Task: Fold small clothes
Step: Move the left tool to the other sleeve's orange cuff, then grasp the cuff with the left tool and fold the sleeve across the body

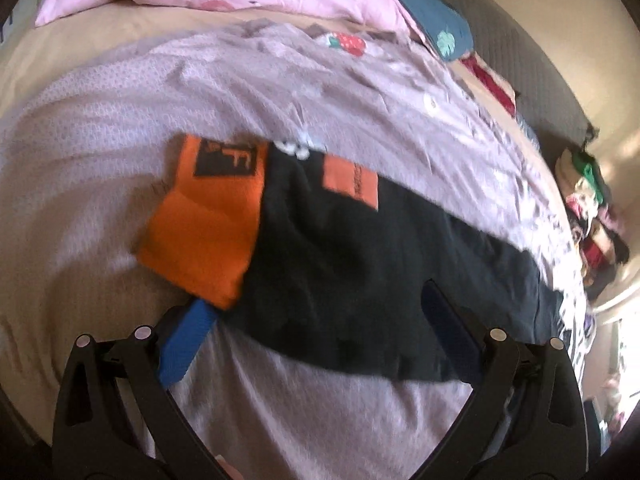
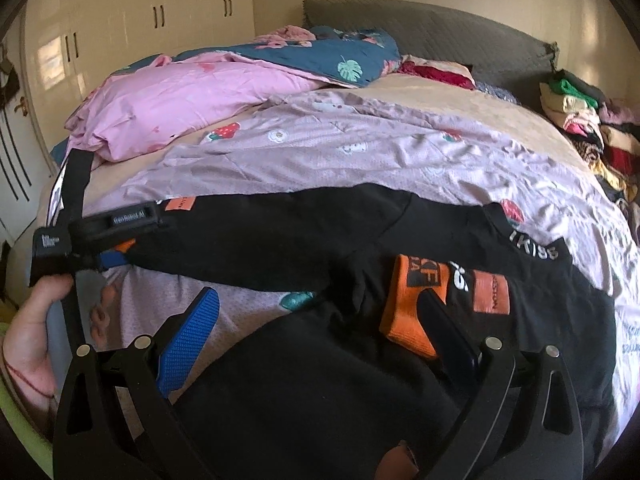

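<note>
Spread out flat across the lilac bedsheet (image 2: 360,152), presumably to give the black garment (image 2: 304,236) clean edges for folding. Left hand-held gripper (image 1: 320,316) spread wide, hovering over the near hem with nothing pinched, blue pads (image 1: 188,344) apart; right hand-held gripper (image 2: 324,328) likewise spread, low over the cloth near the orange patches (image 2: 412,304), probably lining up a grab. Dark, soft, slightly rumpled fabric, with orange panels, white lettering on the collar band and a small orange label (image 2: 180,203) at the far end

Left gripper (image 1: 320,328): jaws spread wide. Right gripper (image 2: 320,328): jaws spread wide. Left hand (image 2: 28,344) grips the left gripper's handle.
</note>
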Demonstrator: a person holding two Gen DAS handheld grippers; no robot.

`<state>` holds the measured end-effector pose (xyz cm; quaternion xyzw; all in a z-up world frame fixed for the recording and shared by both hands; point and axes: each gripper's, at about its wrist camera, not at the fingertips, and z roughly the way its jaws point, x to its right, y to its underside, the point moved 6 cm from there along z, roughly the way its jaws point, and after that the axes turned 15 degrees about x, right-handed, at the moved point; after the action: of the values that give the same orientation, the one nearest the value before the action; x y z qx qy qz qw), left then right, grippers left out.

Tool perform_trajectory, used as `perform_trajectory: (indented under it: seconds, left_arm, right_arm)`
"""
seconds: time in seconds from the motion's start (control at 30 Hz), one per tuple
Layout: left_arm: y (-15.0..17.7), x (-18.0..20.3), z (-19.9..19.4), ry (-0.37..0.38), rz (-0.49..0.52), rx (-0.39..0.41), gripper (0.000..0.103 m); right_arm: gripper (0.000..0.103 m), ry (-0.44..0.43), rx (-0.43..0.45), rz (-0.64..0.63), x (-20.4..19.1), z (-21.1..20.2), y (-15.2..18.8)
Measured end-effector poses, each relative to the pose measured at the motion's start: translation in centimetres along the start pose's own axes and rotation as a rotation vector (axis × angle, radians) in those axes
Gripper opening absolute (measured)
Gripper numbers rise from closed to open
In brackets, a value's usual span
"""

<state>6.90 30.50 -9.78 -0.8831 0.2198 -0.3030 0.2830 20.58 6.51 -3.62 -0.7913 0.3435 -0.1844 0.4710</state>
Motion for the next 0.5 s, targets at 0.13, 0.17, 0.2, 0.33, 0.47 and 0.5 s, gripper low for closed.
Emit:
perform_trajectory:
  seconds: [0.13,0.17,0.2,0.33,0.47,0.5]
  left_arm:
    - [-1.2,-0.4,0.6,-0.046,0.003,0.023,0.065]
    - [-1.4,-0.7,0.8,-0.05,-0.005,0.025,0.059]
    - [-1.6,-1.0,0.7,-0.057,-0.01,0.033,0.045]
    - [-2.4,-1.4,0.3,-0.035,-0.042,0.055,0.012]
    - [-3.1,-0.3,-1.6,0.071,-0.063,0.097,0.008]
    - [-3.3,0.2,-1.9,0.091,-0.062,0.106,0.008]
  right_arm:
    - [0.098,0.019,-0.005,0.006,0.7,-0.1,0.5]
    - [0.098,0.024,-0.004,0.01,0.9,-0.2,0.6]
    - [0.098,0.029,-0.002,0.015,1.1,-0.3,0.7]
    - [0.098,0.053,0.007,0.044,2.4,-1.1,1.1]
    - [0.098,0.086,0.01,0.078,4.2,-2.1,1.5]
    - [0.098,0.092,0.01,0.091,4.6,-2.3,1.6]
